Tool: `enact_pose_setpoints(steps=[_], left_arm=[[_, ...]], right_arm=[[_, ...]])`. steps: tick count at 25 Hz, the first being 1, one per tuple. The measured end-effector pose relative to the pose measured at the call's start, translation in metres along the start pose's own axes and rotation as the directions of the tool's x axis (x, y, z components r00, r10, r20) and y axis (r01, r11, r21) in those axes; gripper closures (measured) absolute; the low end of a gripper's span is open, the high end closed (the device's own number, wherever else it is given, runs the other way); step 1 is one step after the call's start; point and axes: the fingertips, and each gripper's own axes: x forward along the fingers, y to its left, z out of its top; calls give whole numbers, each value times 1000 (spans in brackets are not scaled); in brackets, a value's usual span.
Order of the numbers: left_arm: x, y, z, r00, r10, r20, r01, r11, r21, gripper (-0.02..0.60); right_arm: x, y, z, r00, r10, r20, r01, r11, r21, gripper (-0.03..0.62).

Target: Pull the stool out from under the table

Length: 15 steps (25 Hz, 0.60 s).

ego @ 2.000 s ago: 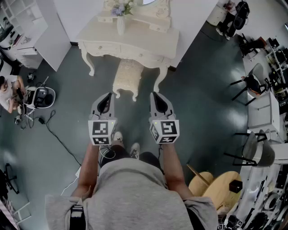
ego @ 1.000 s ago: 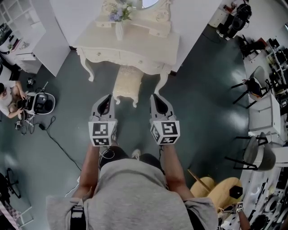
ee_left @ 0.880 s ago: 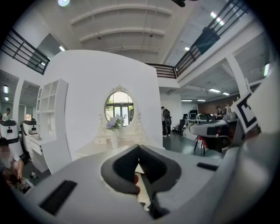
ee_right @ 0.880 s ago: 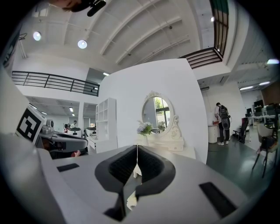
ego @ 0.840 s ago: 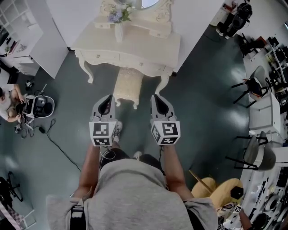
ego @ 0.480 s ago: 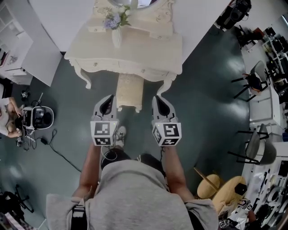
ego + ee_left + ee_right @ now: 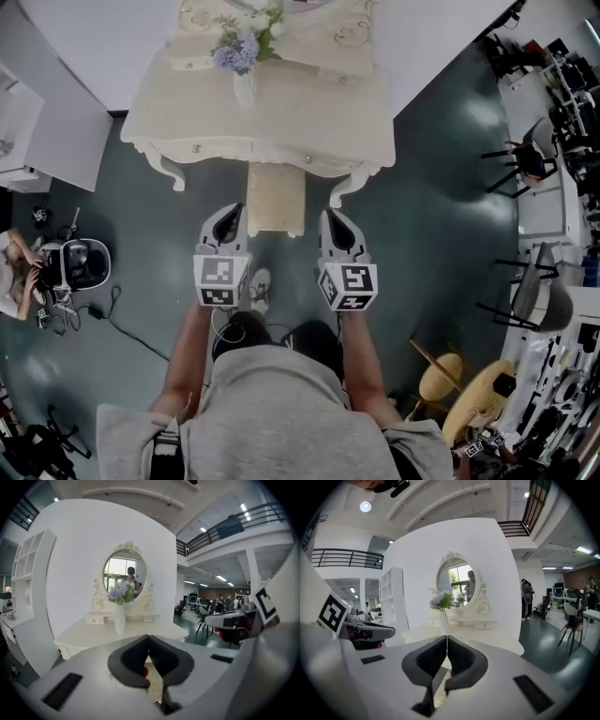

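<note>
The person wears a grey short-sleeved T-shirt (image 7: pixel 272 412), dark trousers (image 7: pixel 246 333) and a white sneaker (image 7: pixel 260 289). The pale grey left gripper (image 7: pixel 230 210) and right gripper (image 7: pixel 334 216) have black ridged jaw pads. Each carries a white cube (image 7: pixel 217 279) printed with black square markers.

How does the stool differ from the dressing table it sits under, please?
The stool is narrow; the dressing table is far broader. The stool's top is bare, while the dressing table carries a vase of flowers. The stool's far end hides beneath the dressing table. Both are cream.
</note>
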Motion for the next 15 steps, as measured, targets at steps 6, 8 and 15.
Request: enact_pose_setpoints(steps=[6,8,15], left_arm=[[35,18,-29,997,-52,-56,51,999,-14,578],[49,21,-40,996,-62,-71,61,998,-20,578],[105,28,-97,989,-81,-126,72,995,-73,578]], right_arm=[[34,-8,-30,998,-41,-47,42,999,17,579],[47,-14,-42,997,-50,-65,51,998,21,579],[99,-40,-95,992,-42,-116,48,998,51,579]])
